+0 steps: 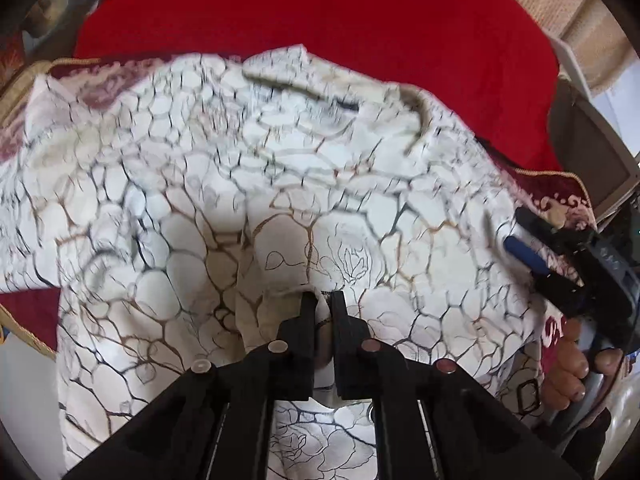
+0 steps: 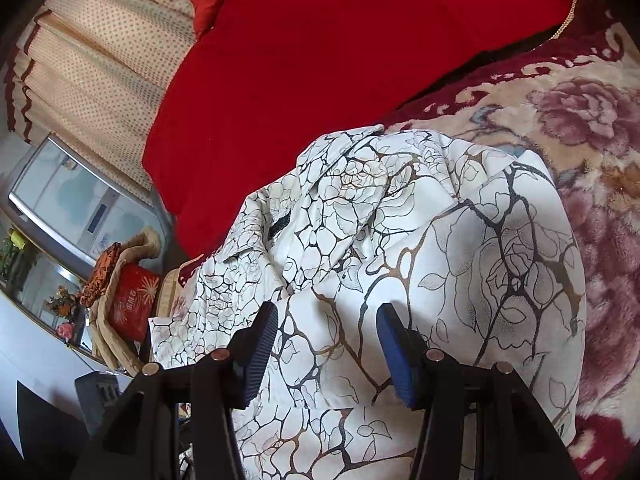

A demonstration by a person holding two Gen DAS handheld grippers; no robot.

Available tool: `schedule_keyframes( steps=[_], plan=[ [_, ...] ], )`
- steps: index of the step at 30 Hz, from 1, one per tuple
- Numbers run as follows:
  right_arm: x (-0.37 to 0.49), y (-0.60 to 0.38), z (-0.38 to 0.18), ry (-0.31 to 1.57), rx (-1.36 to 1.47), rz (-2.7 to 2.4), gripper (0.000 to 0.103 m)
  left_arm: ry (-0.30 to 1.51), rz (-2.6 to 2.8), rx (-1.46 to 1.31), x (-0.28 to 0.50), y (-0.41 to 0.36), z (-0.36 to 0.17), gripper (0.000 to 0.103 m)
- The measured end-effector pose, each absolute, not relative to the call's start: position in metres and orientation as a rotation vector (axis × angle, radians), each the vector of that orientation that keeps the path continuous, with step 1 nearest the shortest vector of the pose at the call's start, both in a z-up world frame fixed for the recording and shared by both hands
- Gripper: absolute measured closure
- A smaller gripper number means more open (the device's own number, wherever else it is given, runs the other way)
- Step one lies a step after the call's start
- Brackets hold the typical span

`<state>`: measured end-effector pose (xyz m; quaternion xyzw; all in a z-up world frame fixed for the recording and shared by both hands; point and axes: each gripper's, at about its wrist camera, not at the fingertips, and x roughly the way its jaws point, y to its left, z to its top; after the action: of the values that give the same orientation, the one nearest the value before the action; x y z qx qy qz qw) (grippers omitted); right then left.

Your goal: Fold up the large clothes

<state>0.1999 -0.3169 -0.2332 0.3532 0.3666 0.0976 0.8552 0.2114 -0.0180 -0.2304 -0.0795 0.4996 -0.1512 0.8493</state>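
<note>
A large white garment (image 1: 224,184) printed with black and brown veins and roses lies spread and rumpled on the bed; its collar (image 1: 304,80) is at the far side. My left gripper (image 1: 323,301) is shut on a small fold of the garment near its front edge. In the left wrist view my right gripper (image 1: 514,232) hovers at the garment's right edge, held by a hand (image 1: 568,364). In the right wrist view the right gripper (image 2: 328,344) stands open over the garment (image 2: 460,240), its blue pads (image 2: 264,340) apart and not pressing the cloth.
The garment rests on a maroon and cream floral blanket (image 2: 592,128). A plain red quilt (image 1: 320,12) lies beyond it. A dotted beige curtain (image 2: 100,60), a glass-fronted cabinet (image 2: 68,200) and a chair with a red cushion (image 2: 132,304) stand past the bed's edge.
</note>
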Motion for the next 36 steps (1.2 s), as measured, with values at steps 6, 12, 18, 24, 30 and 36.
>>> schedule_keyframes(
  steps=[6, 12, 18, 24, 30, 36],
  plan=[
    [0.198, -0.318, -0.230, 0.752, 0.745, 0.209, 0.048, 0.915, -0.332, -0.105, 0.206, -0.024, -0.188, 0.098],
    [0.195, -0.320, -0.224, 0.714, 0.766, 0.238, 0.048, 0.833, -0.307, 0.021, 0.217, -0.030, -0.146, 0.099],
    [0.190, -0.312, -0.210, 0.646, 0.743, 0.296, 0.048, 0.723, -0.214, 0.090, 0.224, -0.010, -0.108, 0.100],
    [0.201, -0.308, -0.224, 0.743, 0.744, 0.268, 0.048, 0.808, -0.063, 0.238, 0.240, -0.001, -0.151, 0.099],
    [0.197, -0.313, -0.221, 0.702, 0.762, 0.281, 0.048, 0.941, -0.038, 0.307, 0.247, -0.003, -0.192, 0.089],
    [0.213, -0.290, -0.232, 0.835, 0.643, 0.252, 0.048, 0.834, -0.002, 0.251, 0.232, 0.014, -0.162, 0.034]
  ],
)
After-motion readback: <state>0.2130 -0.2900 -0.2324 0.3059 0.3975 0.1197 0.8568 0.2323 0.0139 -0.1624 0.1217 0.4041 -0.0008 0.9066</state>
